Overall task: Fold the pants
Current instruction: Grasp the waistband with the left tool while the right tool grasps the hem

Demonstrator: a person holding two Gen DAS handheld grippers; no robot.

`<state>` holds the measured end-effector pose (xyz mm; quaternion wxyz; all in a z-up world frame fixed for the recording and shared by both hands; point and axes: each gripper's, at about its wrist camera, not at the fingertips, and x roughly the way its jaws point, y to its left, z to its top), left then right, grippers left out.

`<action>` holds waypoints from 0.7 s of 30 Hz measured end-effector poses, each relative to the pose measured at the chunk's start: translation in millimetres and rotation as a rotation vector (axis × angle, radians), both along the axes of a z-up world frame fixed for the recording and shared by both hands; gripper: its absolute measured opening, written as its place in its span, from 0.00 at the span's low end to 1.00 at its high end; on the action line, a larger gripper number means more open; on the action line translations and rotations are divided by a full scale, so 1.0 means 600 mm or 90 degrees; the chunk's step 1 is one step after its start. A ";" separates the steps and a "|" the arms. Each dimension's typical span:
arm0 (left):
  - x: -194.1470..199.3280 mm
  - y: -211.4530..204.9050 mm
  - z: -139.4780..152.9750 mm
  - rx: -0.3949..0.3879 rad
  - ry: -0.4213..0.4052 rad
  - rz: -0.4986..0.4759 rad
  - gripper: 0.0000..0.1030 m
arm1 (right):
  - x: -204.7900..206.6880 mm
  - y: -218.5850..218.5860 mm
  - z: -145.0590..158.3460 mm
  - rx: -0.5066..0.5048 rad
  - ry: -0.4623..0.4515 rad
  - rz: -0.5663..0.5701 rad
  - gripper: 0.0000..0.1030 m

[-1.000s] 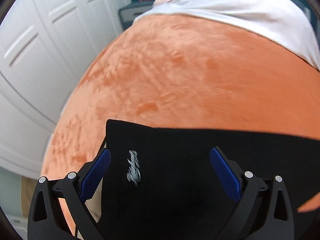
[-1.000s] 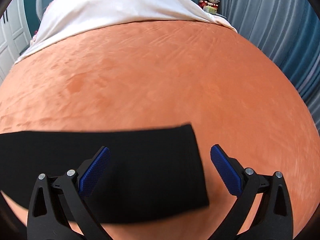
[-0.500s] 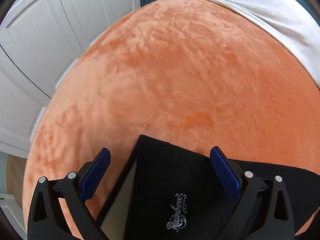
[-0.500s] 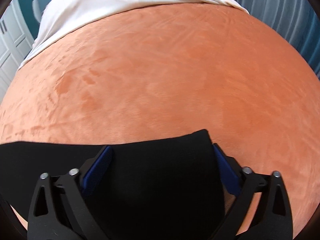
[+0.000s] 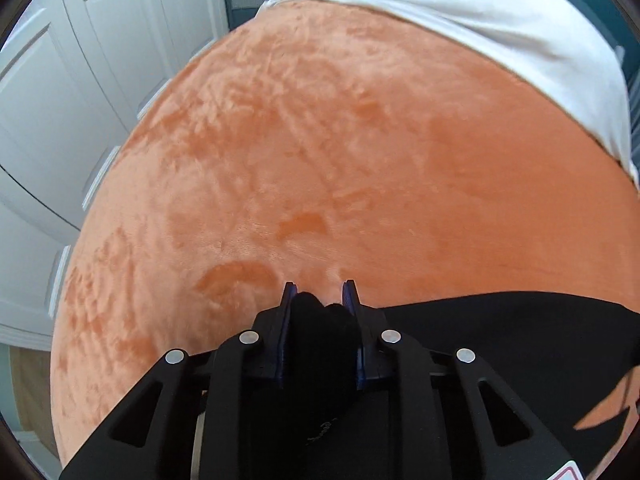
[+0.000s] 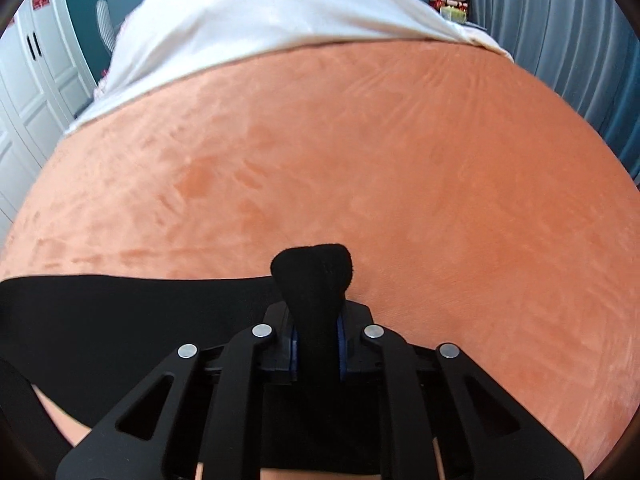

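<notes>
Now both hand-held grippers (image 5: 318, 294) (image 6: 316, 334) pinch the pants' (image 6: 120, 320) edge.

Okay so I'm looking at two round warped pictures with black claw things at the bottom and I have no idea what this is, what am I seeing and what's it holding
Those claws are two hand-held grippers; a person carries one in each hand. Each has a fisheye camera looking along its fingers, which warps the picture. One view is from the left gripper, the other from the right gripper. Both look down at an orange plush bedspread with a white sheet at its far end. A pair of black fabric pants lies across the near edge. Both grippers' jaws have just been closing, and each now pinches a bunched end of the pants between its blue pads.
</notes>
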<state>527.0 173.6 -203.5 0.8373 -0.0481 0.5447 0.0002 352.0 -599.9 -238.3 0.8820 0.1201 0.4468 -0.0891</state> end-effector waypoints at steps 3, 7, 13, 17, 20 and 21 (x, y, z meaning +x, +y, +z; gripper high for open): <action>-0.041 0.004 0.046 -0.023 -0.024 -0.010 0.20 | -0.022 0.005 0.033 -0.004 -0.012 0.007 0.11; -0.088 0.025 0.091 -0.060 -0.054 -0.016 0.20 | -0.075 0.025 0.100 -0.004 -0.053 0.030 0.11; -0.185 0.068 0.127 -0.039 -0.067 -0.026 0.09 | -0.172 0.050 0.170 -0.015 -0.092 0.069 0.11; -0.243 0.107 0.117 -0.035 -0.042 -0.001 0.03 | -0.211 0.054 0.171 -0.021 -0.072 0.065 0.11; -0.270 0.125 0.107 -0.068 -0.028 0.014 0.03 | -0.229 0.068 0.167 -0.027 -0.067 0.072 0.11; -0.276 0.127 0.097 -0.096 -0.017 0.017 0.09 | -0.234 0.072 0.165 -0.025 -0.066 0.072 0.11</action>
